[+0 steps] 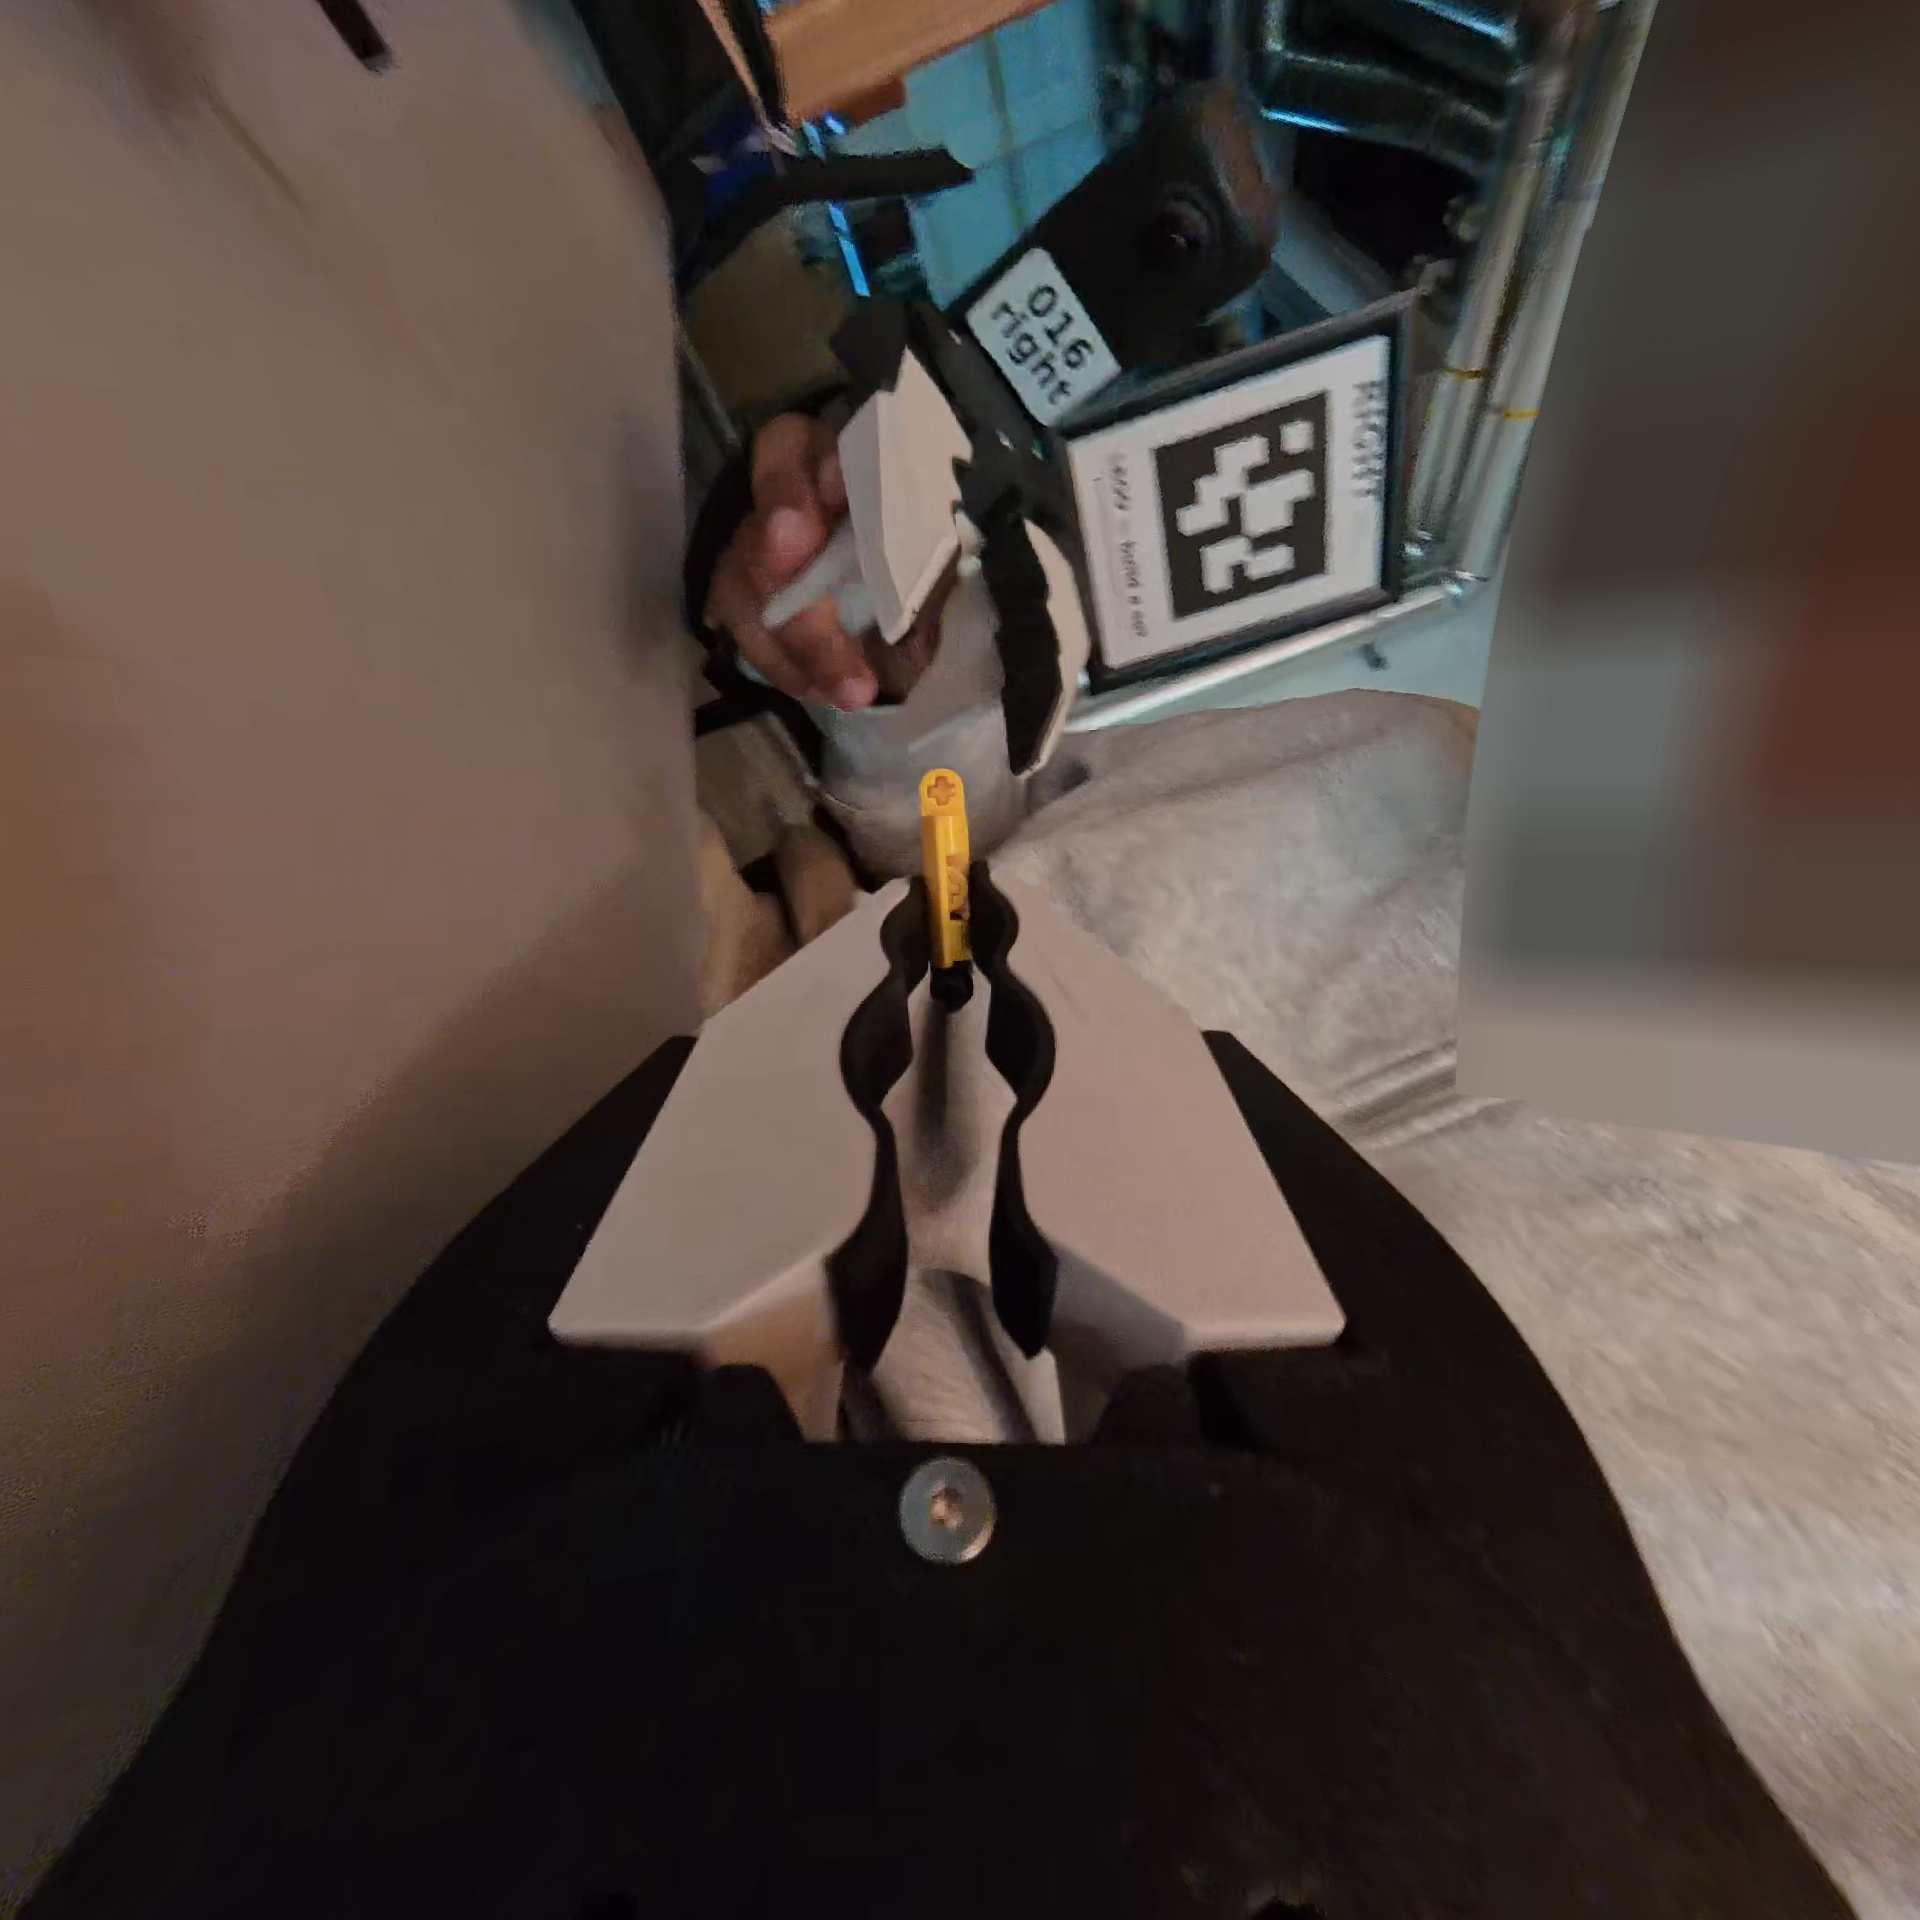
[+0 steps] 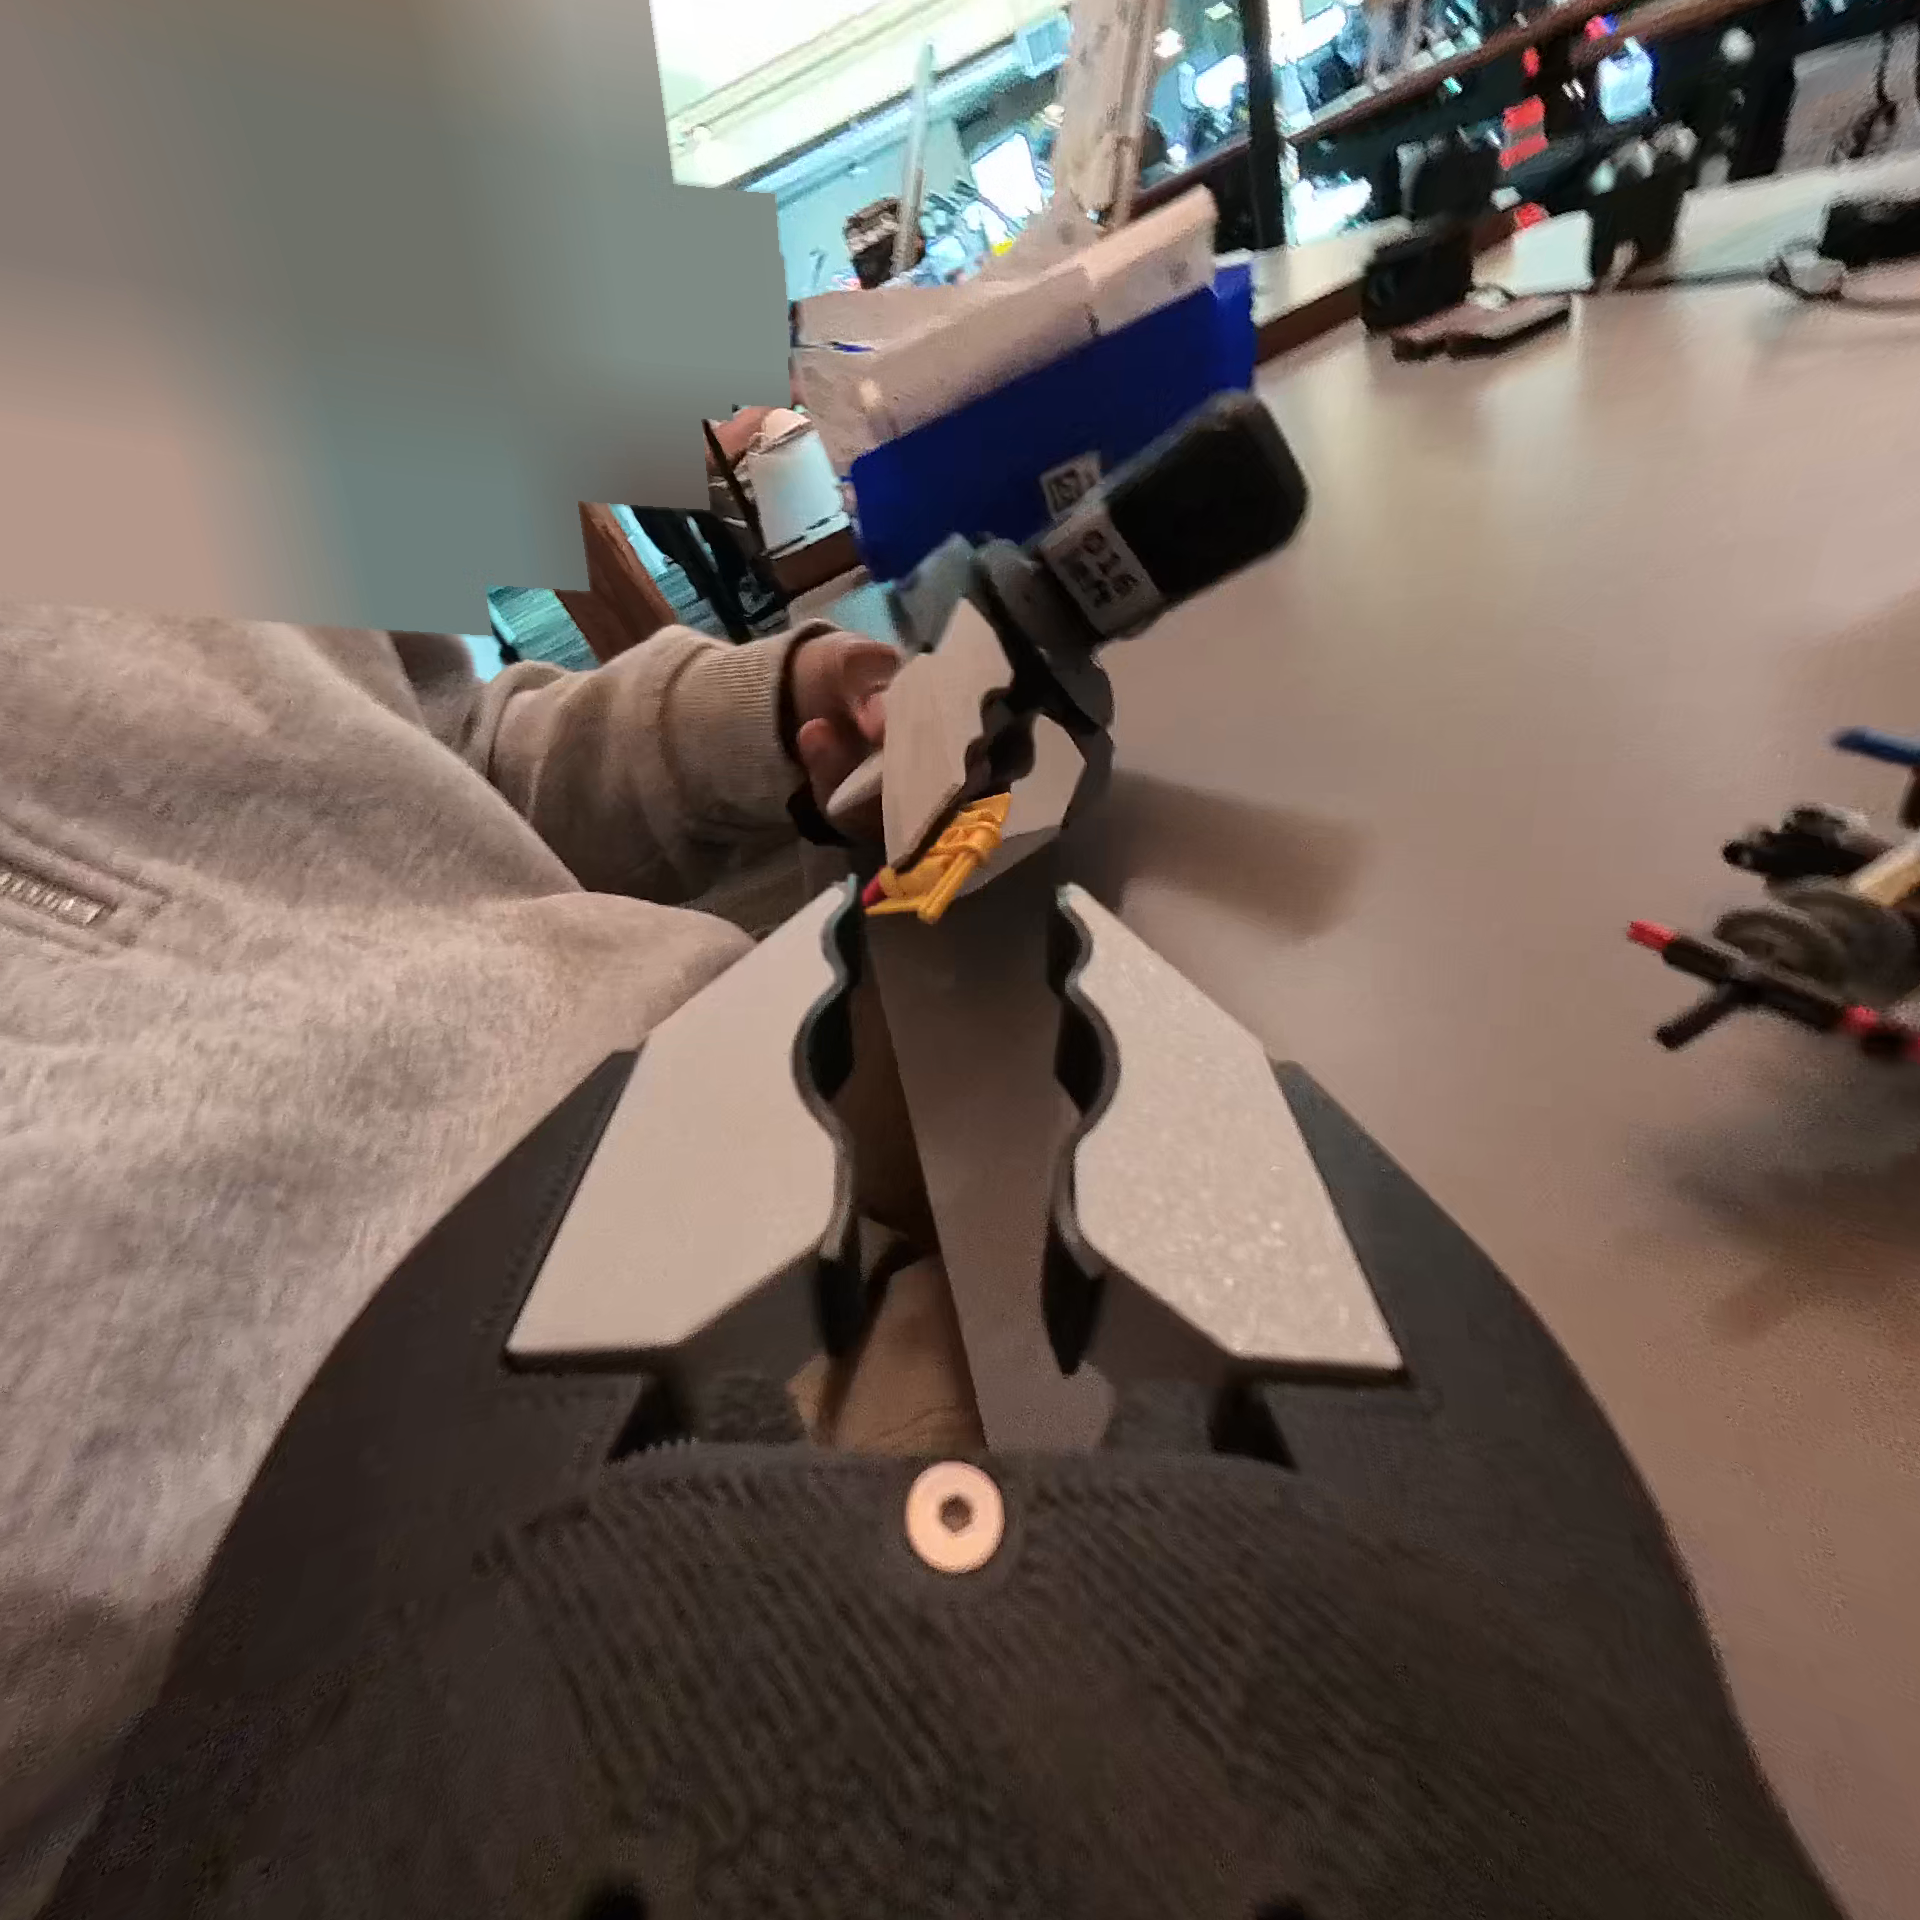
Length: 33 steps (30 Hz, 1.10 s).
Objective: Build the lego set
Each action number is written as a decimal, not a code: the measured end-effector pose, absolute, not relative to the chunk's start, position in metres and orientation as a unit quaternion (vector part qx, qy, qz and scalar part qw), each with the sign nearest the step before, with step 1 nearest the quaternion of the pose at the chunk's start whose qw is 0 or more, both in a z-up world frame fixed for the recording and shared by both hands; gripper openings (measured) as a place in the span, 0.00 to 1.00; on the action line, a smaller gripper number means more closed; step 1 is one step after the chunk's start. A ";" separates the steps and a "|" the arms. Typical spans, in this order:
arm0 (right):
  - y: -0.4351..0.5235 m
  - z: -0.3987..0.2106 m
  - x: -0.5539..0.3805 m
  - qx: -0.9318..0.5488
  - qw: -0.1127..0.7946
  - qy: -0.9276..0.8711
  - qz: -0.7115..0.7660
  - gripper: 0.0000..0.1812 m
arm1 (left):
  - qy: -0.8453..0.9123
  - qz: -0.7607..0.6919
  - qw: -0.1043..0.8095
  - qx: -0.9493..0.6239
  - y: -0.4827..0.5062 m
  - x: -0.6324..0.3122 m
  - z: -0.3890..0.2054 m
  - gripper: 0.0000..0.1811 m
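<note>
left gripper – pinching slim yellow plastic lego beam, pointing 12 o'clock | right gripper – jaws wide apart, empty

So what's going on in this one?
A person in a grey hoodie is building Lego with two handheld grippers. The left gripper is shut on a yellow piece, held up in the air. The right gripper is open and empty, close by. A partly built model sits on the table.
</note>
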State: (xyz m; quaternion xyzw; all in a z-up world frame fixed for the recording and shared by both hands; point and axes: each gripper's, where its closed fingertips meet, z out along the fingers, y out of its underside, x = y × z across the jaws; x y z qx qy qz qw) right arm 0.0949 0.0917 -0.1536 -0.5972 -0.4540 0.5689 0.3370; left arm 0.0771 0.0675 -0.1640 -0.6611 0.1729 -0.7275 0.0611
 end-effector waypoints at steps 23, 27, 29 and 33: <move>0.010 -0.134 0.084 -0.415 0.341 -0.588 0.604 0.19 | 0.281 -0.785 -0.075 -0.547 -0.003 0.083 -0.139 0.03; 0.008 -0.135 0.085 -0.413 0.340 -0.592 0.603 0.15 | 0.285 -0.784 -0.078 -0.545 -0.005 0.084 -0.138 0.03; 0.008 -0.135 0.085 -0.413 0.337 -0.591 0.605 0.15 | 0.285 -0.785 -0.079 -0.544 -0.005 0.084 -0.138 0.03; 0.008 -0.135 0.085 -0.417 0.334 -0.590 0.606 0.15 | 0.284 -0.784 -0.080 -0.545 -0.005 0.084 -0.138 0.03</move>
